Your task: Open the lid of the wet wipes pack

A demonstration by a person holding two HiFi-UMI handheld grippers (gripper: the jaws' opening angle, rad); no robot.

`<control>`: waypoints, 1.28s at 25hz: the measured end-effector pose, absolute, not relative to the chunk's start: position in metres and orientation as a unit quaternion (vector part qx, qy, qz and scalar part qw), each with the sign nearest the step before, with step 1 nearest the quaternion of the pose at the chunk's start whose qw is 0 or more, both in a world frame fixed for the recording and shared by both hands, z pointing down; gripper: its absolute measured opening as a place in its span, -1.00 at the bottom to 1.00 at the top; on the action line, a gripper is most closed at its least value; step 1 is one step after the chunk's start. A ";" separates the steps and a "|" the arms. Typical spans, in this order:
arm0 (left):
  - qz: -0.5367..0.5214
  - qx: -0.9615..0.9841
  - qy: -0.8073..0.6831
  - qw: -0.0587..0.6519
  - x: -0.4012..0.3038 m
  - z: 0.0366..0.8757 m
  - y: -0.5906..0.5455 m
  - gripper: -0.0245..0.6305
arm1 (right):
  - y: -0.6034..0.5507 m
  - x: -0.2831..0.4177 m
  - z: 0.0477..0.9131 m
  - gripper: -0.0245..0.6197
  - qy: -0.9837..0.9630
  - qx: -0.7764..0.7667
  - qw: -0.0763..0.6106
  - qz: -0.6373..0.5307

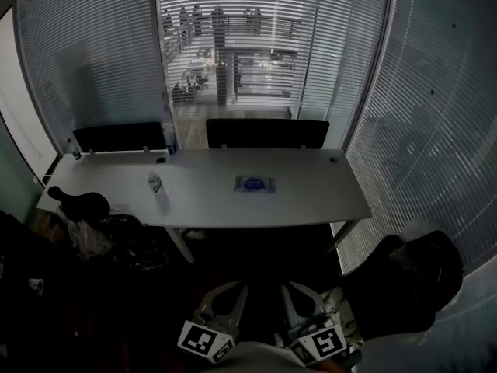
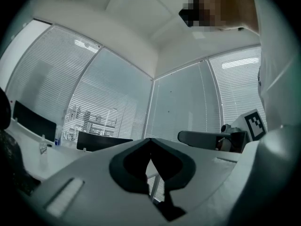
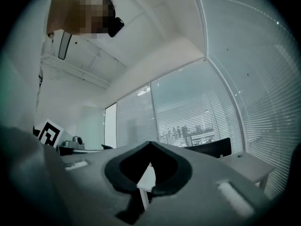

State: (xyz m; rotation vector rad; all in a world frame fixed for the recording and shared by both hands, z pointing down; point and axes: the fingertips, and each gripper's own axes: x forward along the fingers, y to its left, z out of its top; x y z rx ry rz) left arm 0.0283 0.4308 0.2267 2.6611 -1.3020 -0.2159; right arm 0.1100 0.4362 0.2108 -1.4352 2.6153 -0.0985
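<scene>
The pack [image 1: 255,183] lies at frame centre on the counter [image 1: 326,196]. It is well apart from the left gripper [image 2: 150,142] and right gripper [image 3: 150,145], whose jaws are closed and empty. Best to reach in, pin the pack, then lift the lid's lip.

Dim foreground, daylight through blinds [image 1: 225,37] (fisheye warp, dark corners).

Office: white desk [image 1: 311,196], slatted blinds [image 1: 85,61].

Your left hand-held gripper [image 2: 150,142] has its jaws pressed together with nothing between them, facing the window blinds [image 2: 108,107].
</scene>
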 end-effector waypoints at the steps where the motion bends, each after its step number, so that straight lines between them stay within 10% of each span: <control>1: -0.071 0.893 -0.436 0.086 0.030 0.227 0.431 -0.92 | 0.436 0.112 0.209 -0.92 0.873 -0.479 0.081 -0.033; 32: -0.051 0.892 -0.441 0.082 0.104 0.243 0.405 -0.92 | 0.414 0.182 0.222 -0.92 0.882 -0.456 0.103 -0.067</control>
